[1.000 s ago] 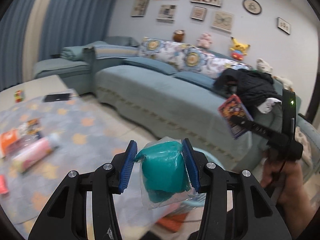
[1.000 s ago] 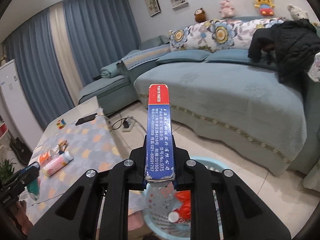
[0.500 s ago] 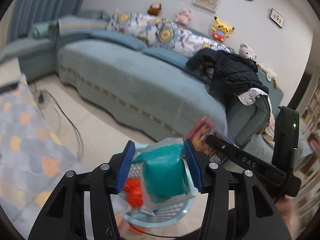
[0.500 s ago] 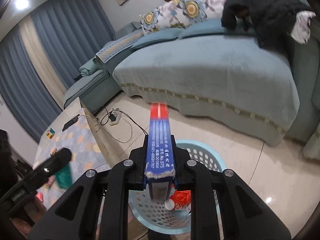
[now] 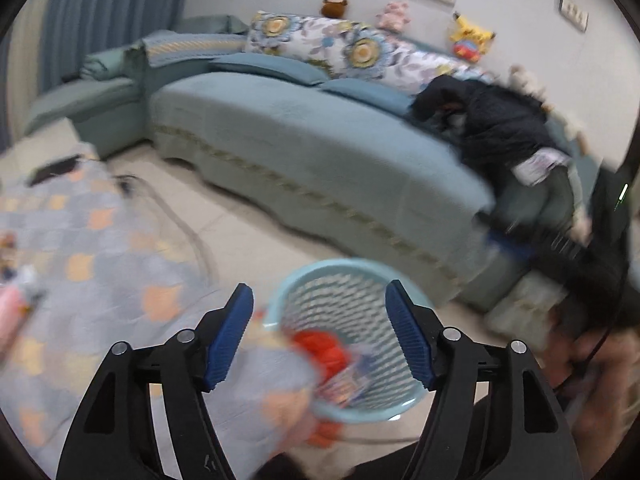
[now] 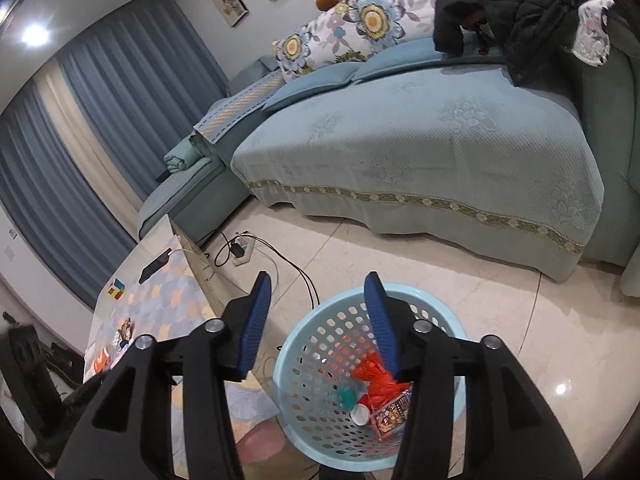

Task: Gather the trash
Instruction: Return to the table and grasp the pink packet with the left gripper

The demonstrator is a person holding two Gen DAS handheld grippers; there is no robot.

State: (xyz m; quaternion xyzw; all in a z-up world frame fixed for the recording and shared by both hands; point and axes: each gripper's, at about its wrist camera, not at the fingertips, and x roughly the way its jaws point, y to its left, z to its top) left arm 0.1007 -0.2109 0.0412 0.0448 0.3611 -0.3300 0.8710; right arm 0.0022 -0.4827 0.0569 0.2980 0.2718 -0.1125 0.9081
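Both grippers, left (image 5: pixel 320 336) and right (image 6: pixel 318 320), now hang spread and empty over the blue basket (image 6: pixel 320 344); teal bag and box have dropped inside.

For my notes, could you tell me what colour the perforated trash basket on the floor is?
The basket is light blue; the right wrist view shows it best.
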